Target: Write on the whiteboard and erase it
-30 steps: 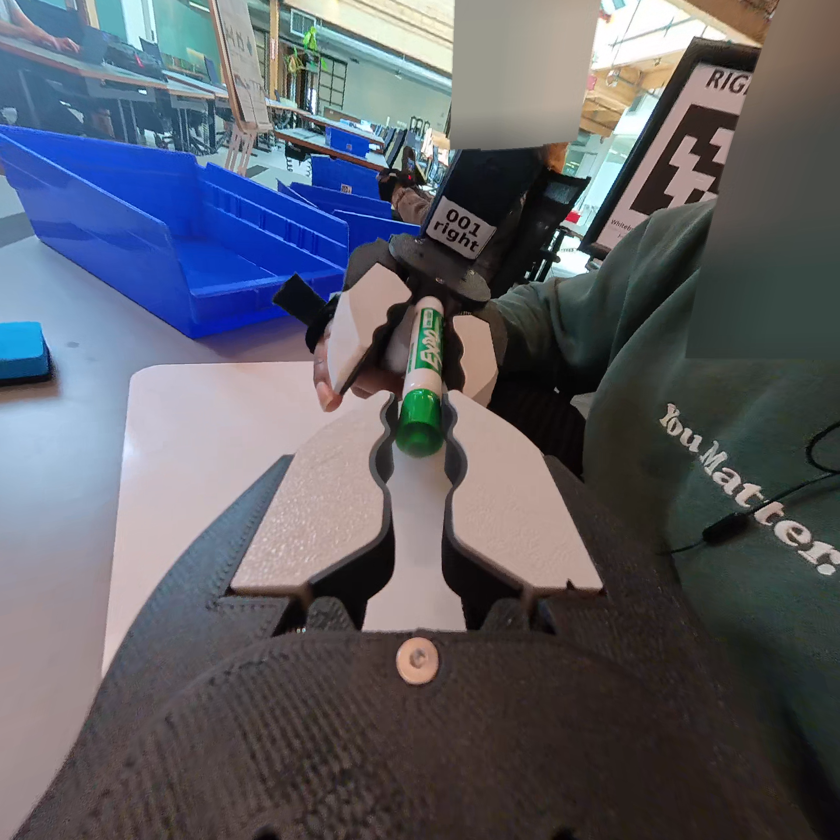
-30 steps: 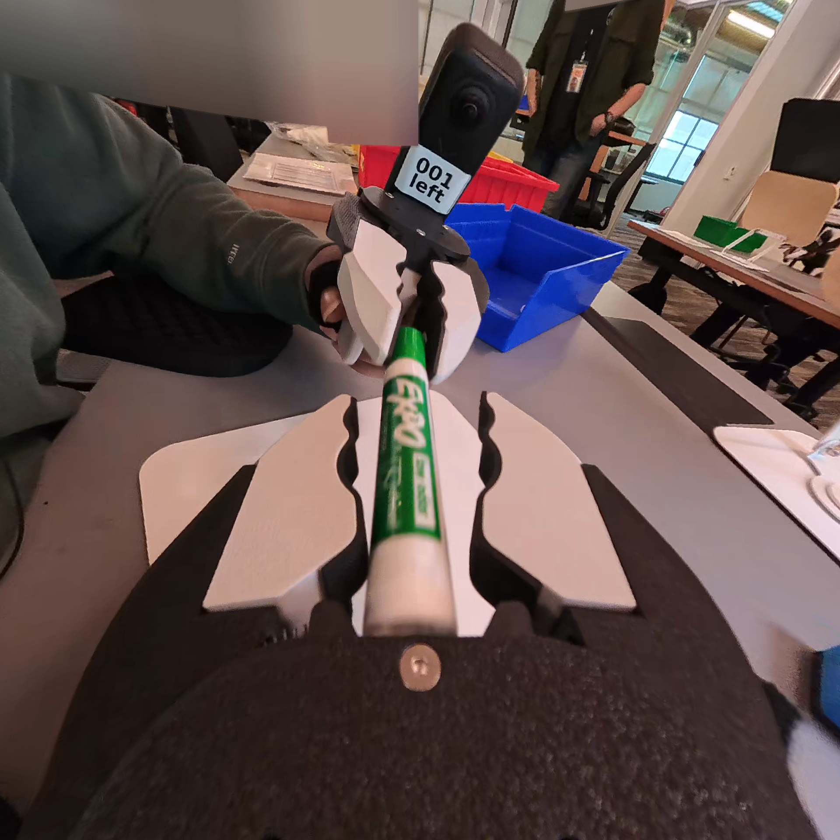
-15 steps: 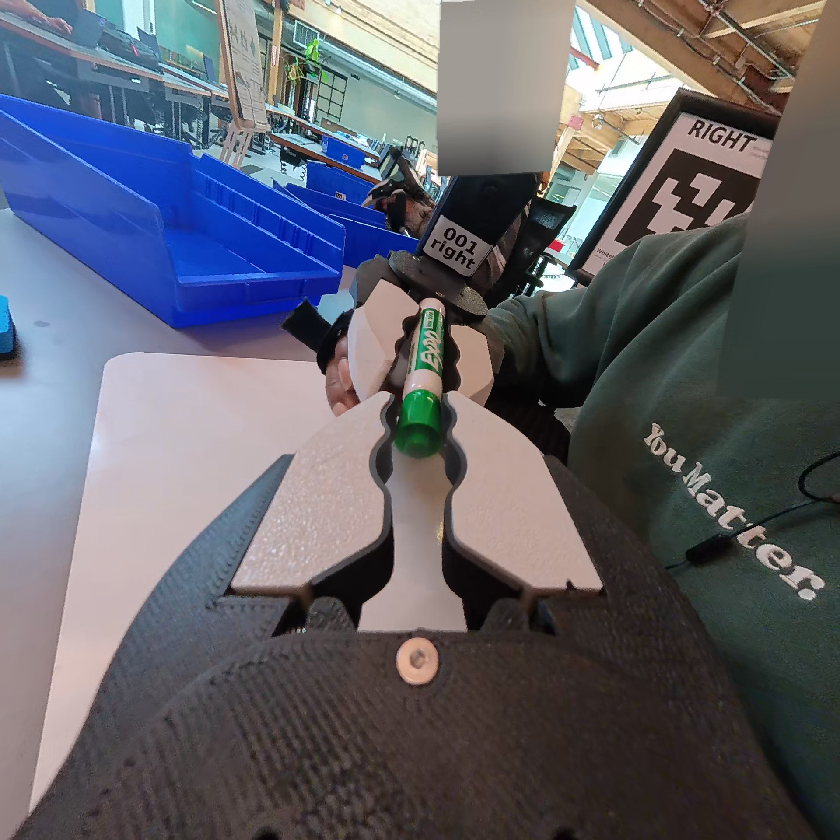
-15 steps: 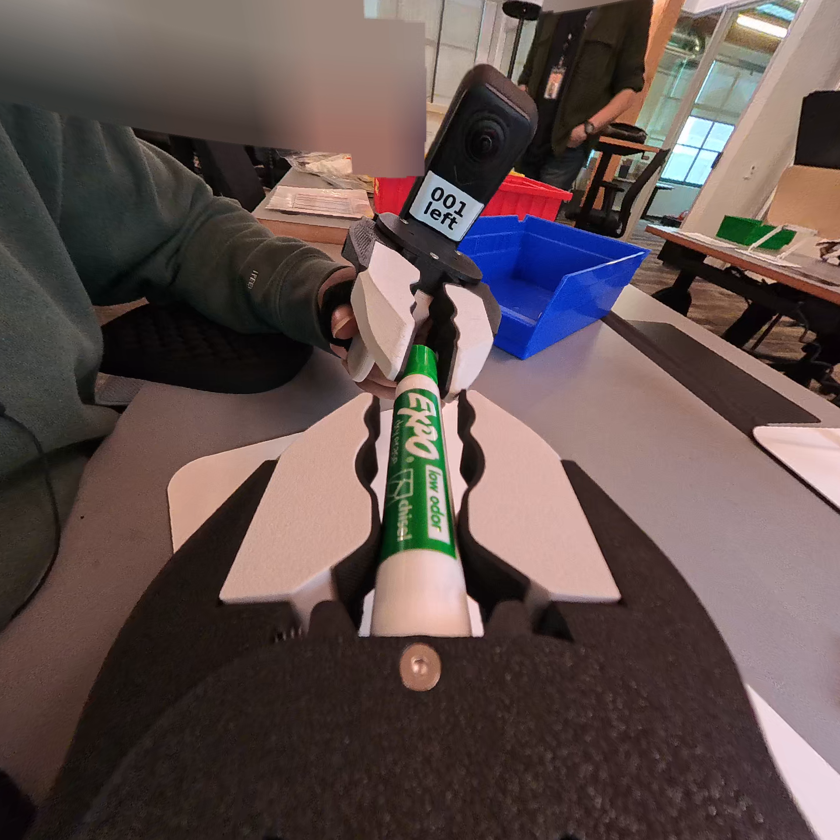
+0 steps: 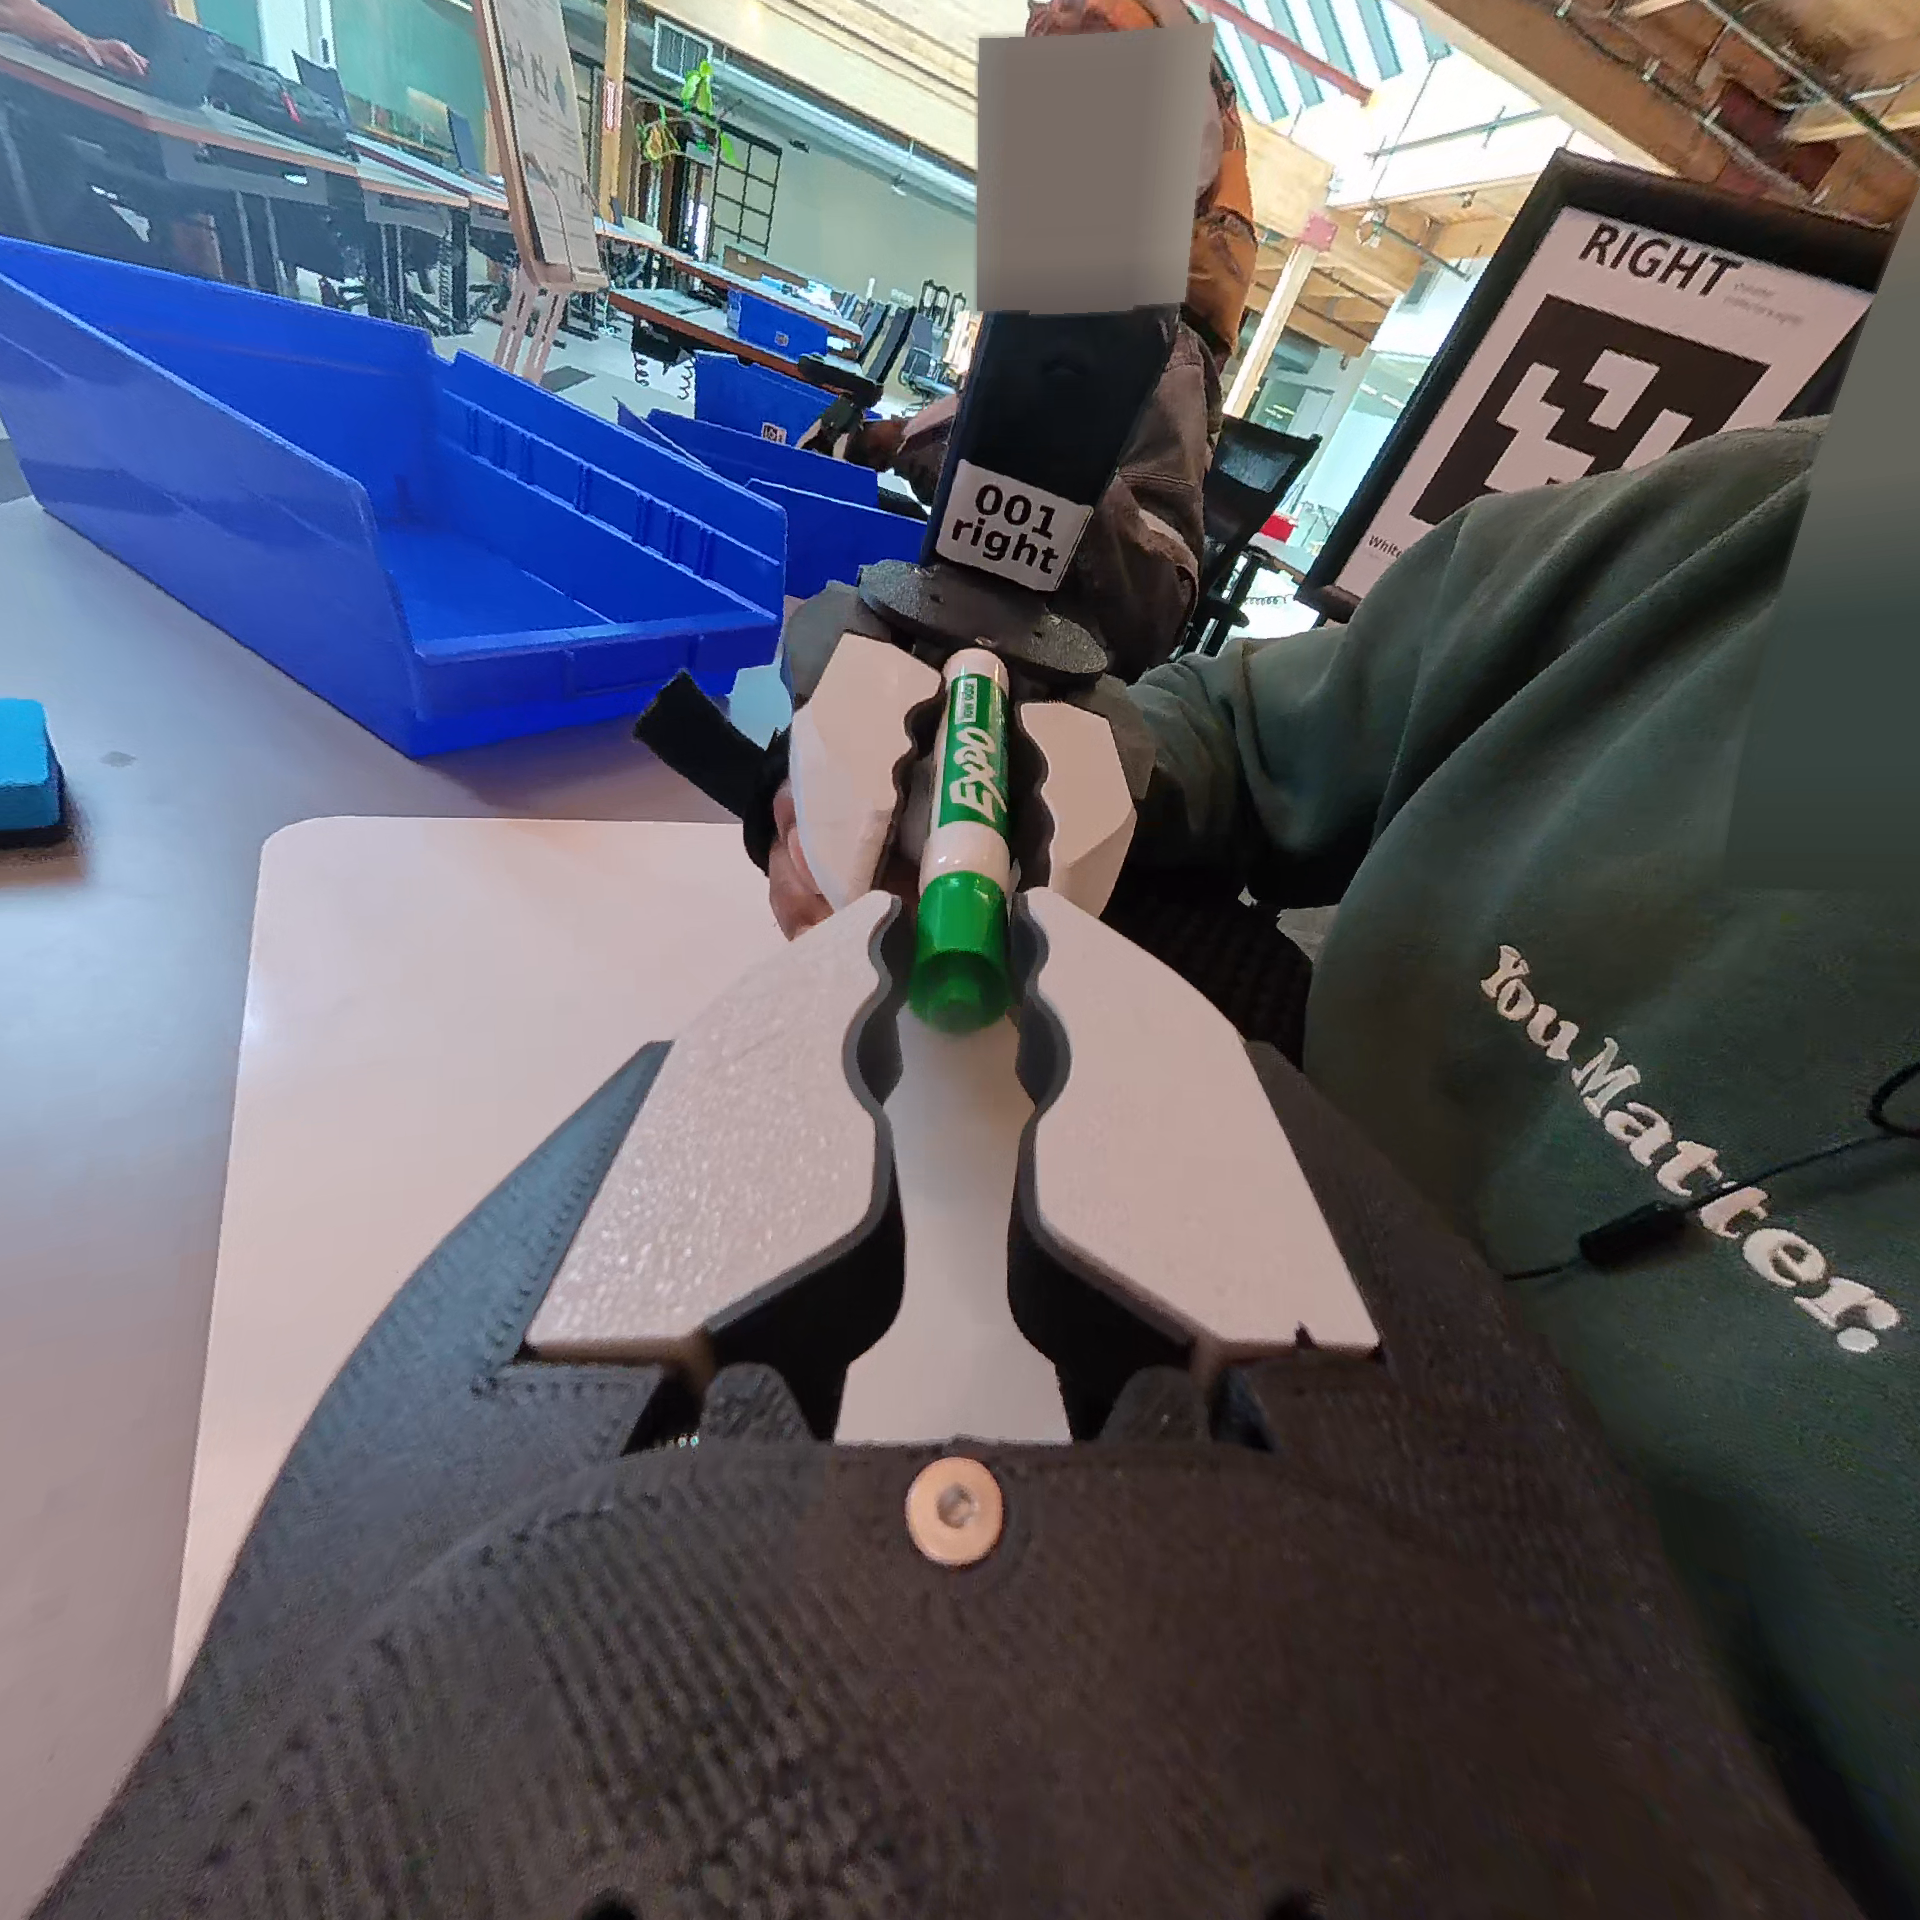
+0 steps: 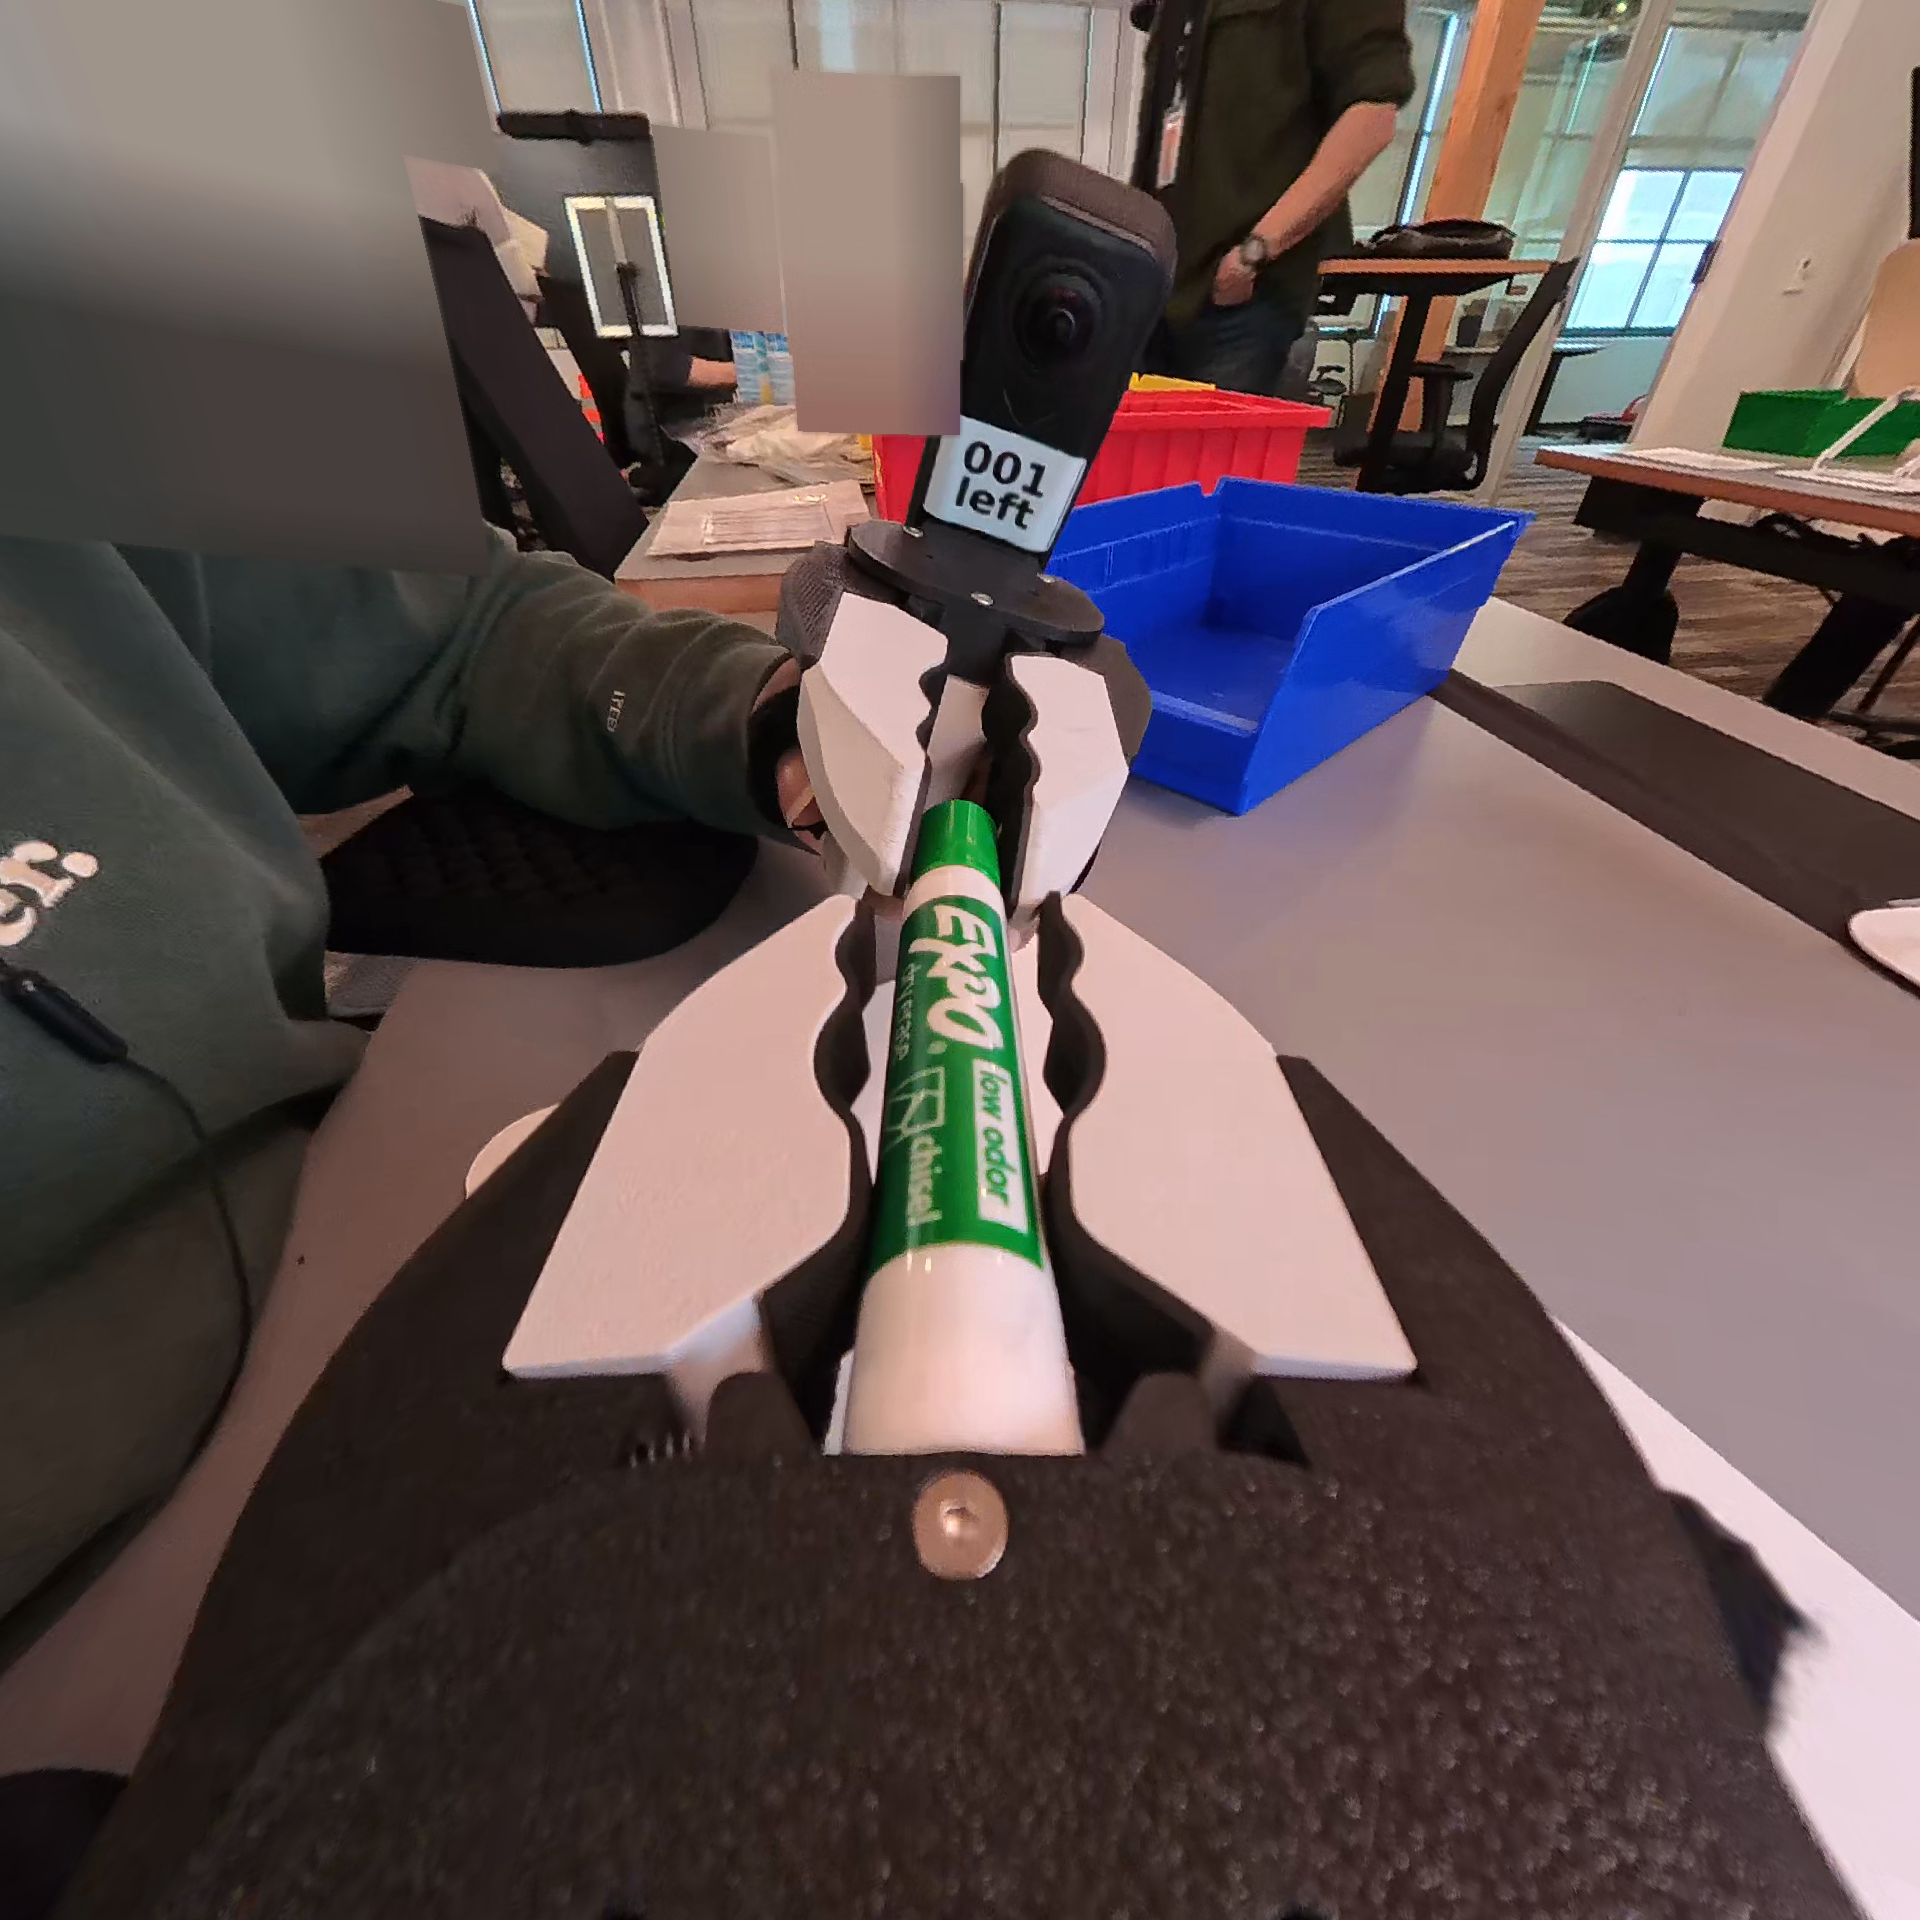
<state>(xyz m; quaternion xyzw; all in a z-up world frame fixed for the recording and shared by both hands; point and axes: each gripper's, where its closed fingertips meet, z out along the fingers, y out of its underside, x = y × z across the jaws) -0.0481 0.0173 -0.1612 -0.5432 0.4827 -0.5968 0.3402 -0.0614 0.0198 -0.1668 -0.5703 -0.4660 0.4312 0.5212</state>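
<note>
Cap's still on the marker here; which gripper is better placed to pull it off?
Left. The left gripper has its fingertips around the green cap, while the right gripper clamps the marker by its barrel, so it likely just anchors.

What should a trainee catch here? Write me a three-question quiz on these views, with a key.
1. Fill in: the left gripper pinches the marker's green ____.
2. What holds the marker's white barrel? A) the right gripper; B) a bare hand; C) nothing, it lies on the table.
3. True or false: the whiteboard already bears green writing.

Key: 1) cap; 2) A; 3) false, the part in view is blank.
</note>
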